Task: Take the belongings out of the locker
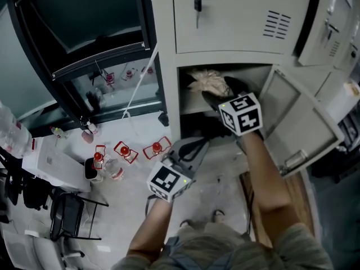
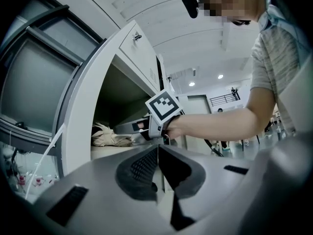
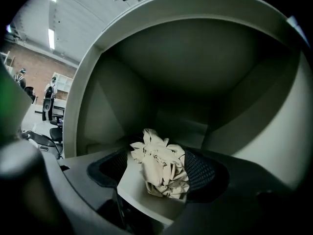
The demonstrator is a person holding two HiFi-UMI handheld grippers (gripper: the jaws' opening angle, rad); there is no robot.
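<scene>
A crumpled cream cloth [image 1: 207, 82] lies on the shelf of the open locker compartment [image 1: 264, 72]. My right gripper [image 1: 221, 93] reaches into that compartment. Its jaws stand open on either side of the cloth [image 3: 161, 168], with the right pad close against it and a gap at the left one. From the left gripper view the cloth [image 2: 110, 137] sits just ahead of the right gripper [image 2: 128, 128]. My left gripper [image 1: 188, 151] hangs lower, in front of the locker, its jaws shut [image 2: 157, 168] with nothing in them.
The compartment's door [image 1: 301, 122] stands swung out to the right. A key [image 1: 197, 4] hangs in the shut locker above. On the floor at left are red-capped bottles [image 1: 125, 151], a white box [image 1: 50, 162] and a black chair [image 1: 67, 215].
</scene>
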